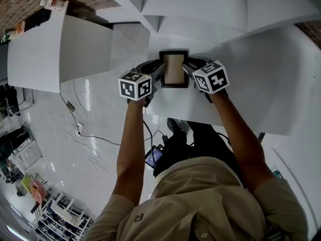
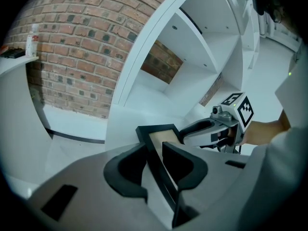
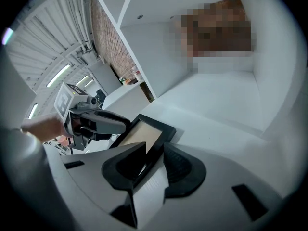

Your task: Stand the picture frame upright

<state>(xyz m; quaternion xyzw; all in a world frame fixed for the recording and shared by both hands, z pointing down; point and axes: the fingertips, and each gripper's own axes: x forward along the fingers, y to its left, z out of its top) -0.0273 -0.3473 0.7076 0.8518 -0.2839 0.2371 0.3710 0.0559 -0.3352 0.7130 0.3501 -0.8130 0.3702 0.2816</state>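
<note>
The picture frame [image 1: 174,68], black with a tan panel, lies face up on the white shelf top [image 1: 241,84], long side running away from me. My left gripper [image 1: 160,69] is at its left border and my right gripper [image 1: 188,68] at its right. In the left gripper view the frame [image 2: 161,134] runs between the jaws of the left gripper [image 2: 154,154], both pads against its edge, and the right gripper [image 2: 211,129] shows across it. In the right gripper view the right gripper [image 3: 155,154] clasps the frame's [image 3: 144,134] border; the left gripper [image 3: 96,121] is opposite.
White shelf compartments [image 2: 192,57] rise behind the frame, with a brick wall [image 2: 72,42] beyond. A white counter [image 1: 35,49] with small bottles [image 1: 52,3] stands to the left. Cables [image 1: 80,129] trail on the tiled floor below the shelf's front edge.
</note>
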